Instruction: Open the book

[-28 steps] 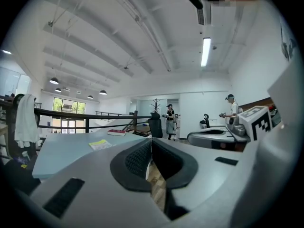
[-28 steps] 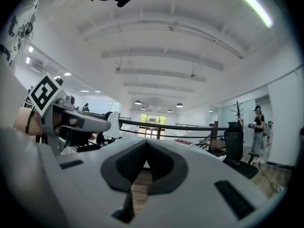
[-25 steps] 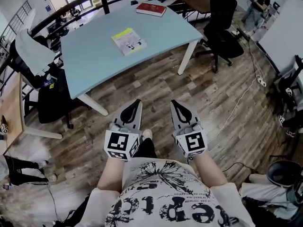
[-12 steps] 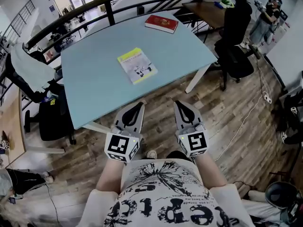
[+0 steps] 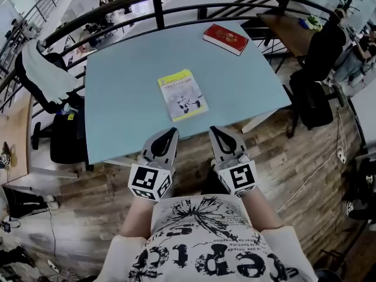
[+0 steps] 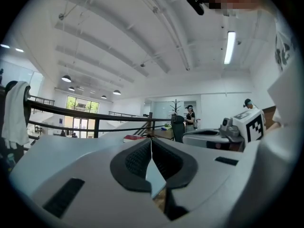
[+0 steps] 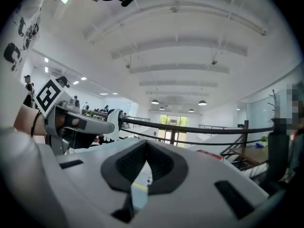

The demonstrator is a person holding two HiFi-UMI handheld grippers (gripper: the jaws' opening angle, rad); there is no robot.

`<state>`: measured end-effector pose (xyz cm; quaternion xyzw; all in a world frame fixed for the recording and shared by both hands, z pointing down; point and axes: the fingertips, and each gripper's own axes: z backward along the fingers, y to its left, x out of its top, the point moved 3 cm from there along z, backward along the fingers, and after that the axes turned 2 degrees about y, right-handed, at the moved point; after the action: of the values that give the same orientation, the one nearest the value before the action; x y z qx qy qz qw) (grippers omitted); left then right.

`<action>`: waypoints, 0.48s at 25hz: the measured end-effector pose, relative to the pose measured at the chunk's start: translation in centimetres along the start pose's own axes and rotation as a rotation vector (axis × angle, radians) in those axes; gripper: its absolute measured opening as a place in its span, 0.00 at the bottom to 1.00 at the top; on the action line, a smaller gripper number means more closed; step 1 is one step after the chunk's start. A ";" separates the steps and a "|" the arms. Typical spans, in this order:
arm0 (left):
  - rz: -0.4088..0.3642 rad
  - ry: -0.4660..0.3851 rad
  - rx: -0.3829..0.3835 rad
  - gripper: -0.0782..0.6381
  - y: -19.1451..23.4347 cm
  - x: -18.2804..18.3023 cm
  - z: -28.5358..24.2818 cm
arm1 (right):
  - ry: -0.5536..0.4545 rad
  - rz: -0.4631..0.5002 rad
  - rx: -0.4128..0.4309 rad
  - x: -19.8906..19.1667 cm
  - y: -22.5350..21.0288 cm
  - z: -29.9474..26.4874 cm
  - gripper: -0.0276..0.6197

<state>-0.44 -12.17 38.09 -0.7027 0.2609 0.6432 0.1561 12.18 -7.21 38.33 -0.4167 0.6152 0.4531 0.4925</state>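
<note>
A closed book with a yellow and white cover (image 5: 183,94) lies flat near the middle of the light blue table (image 5: 123,104). Both grippers are held level side by side at the table's near edge, a short way in front of the book. The left gripper (image 5: 171,130) is shut with nothing between its jaws, and its tips also meet in the left gripper view (image 6: 151,141). The right gripper (image 5: 212,128) is shut and empty too, as the right gripper view (image 7: 146,144) confirms. Through the gap below the right jaws shows a sliver of the yellow book (image 7: 140,187).
A red book (image 5: 225,39) lies at the table's far right corner. A black railing (image 5: 158,4) runs behind the table. An office chair with a white cloth (image 5: 41,75) stands at the left, a black chair (image 5: 320,69) at the right. Wooden floor lies below.
Both grippers have travelled forward from over the floor to the table's near edge. The table and the yellow book now lie much closer. The jaws have stayed shut.
</note>
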 end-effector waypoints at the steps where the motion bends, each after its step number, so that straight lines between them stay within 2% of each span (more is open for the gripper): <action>1: 0.017 -0.008 0.025 0.14 0.3 0.1 -1.1 | -0.003 0.004 0.022 -0.2 -1.1 -1.0 0.06; 8: 0.034 0.010 0.216 0.14 1.7 -1.0 -9.6 | 0.017 0.005 0.154 -2.1 -10.5 -7.1 0.06; 10: 0.054 0.014 0.255 0.14 2.3 -1.8 -12.3 | 0.019 0.021 0.192 -2.7 -12.9 -8.8 0.06; 12: 0.073 0.055 0.278 0.14 2.7 -3.4 -15.0 | 0.024 0.027 0.221 -3.5 -15.1 -10.4 0.06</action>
<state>10.20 -22.16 43.58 -0.6819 0.3770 0.5864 0.2213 24.87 -20.73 40.60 -0.3569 0.6728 0.3844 0.5218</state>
